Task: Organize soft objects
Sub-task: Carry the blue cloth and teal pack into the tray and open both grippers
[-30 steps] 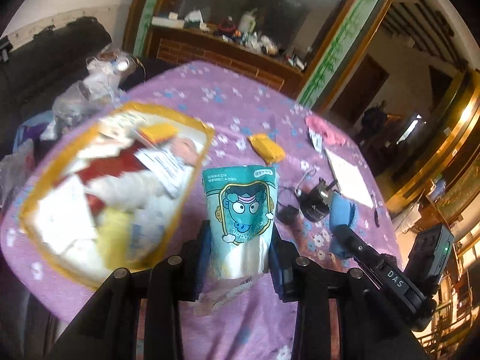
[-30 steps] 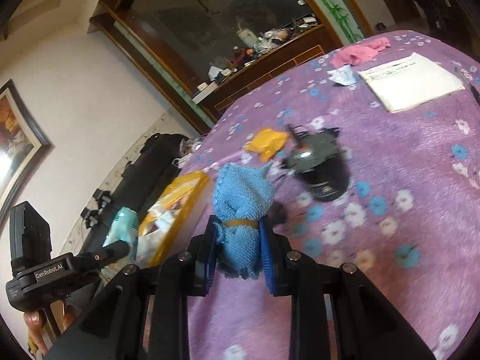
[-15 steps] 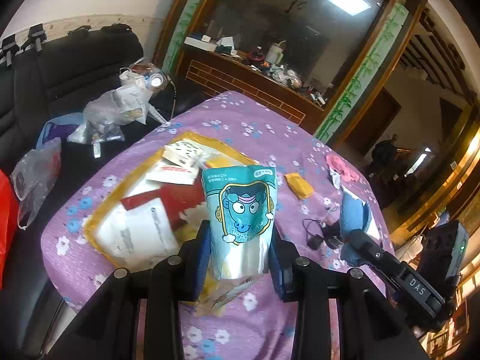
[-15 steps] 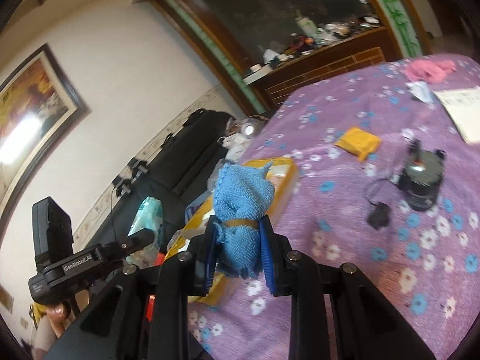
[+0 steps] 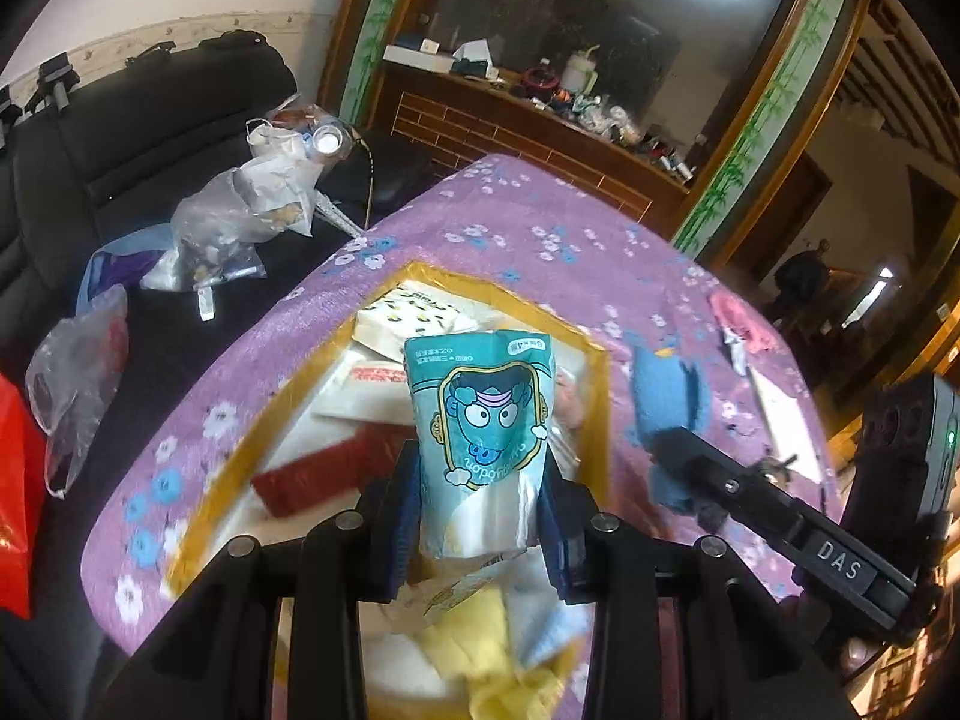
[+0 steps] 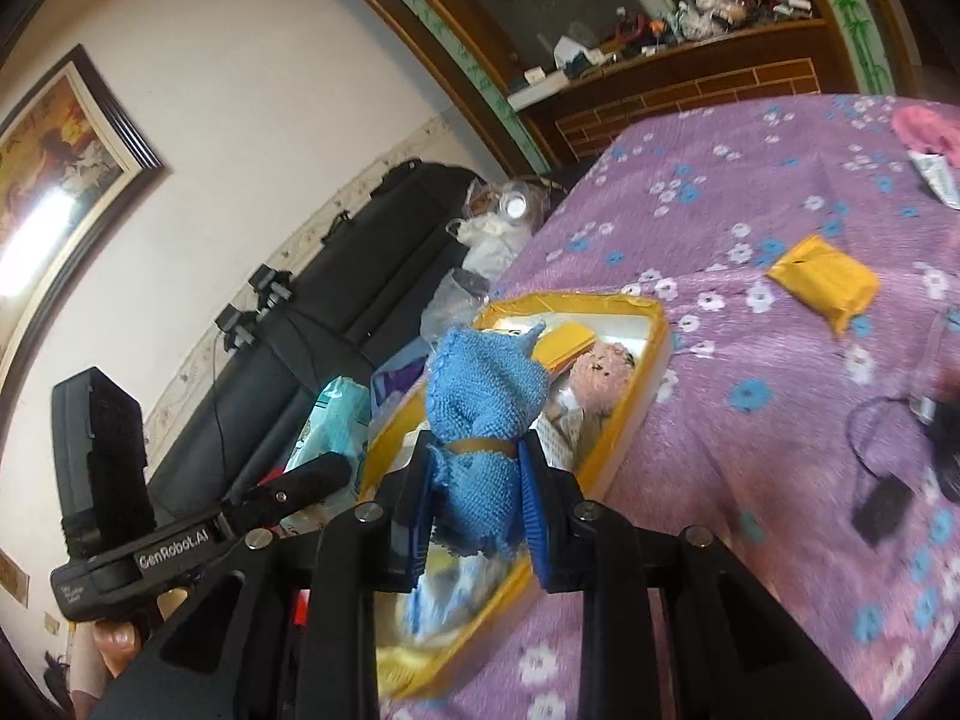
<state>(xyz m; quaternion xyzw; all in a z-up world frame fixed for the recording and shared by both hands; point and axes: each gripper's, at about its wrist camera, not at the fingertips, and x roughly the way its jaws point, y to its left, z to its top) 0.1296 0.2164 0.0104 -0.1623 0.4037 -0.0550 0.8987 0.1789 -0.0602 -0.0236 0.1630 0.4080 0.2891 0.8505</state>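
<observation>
My left gripper (image 5: pixel 480 498) is shut on a teal tissue pack (image 5: pixel 480 438) with a cartoon face, held upright above the yellow-rimmed box (image 5: pixel 594 396) of soft items. My right gripper (image 6: pixel 477 498) is shut on a blue rolled cloth (image 6: pixel 480 414) bound by a brown band, held above the same box (image 6: pixel 636 414). The blue cloth also shows in the left wrist view (image 5: pixel 666 408), to the right of the box. The teal pack shows in the right wrist view (image 6: pixel 330 426), left of the cloth.
The box sits on a purple flowered tablecloth (image 5: pixel 540 234). A yellow packet (image 6: pixel 825 282), a pink cloth (image 6: pixel 924 126) and black cabled parts (image 6: pixel 888 504) lie on the table. A black sofa (image 5: pixel 150 120) with plastic bags (image 5: pixel 240 216) stands to the left.
Both grippers have moved left and closer over the yellow-rimmed box, still holding the teal pack and the blue cloth. The box now lies right under them.
</observation>
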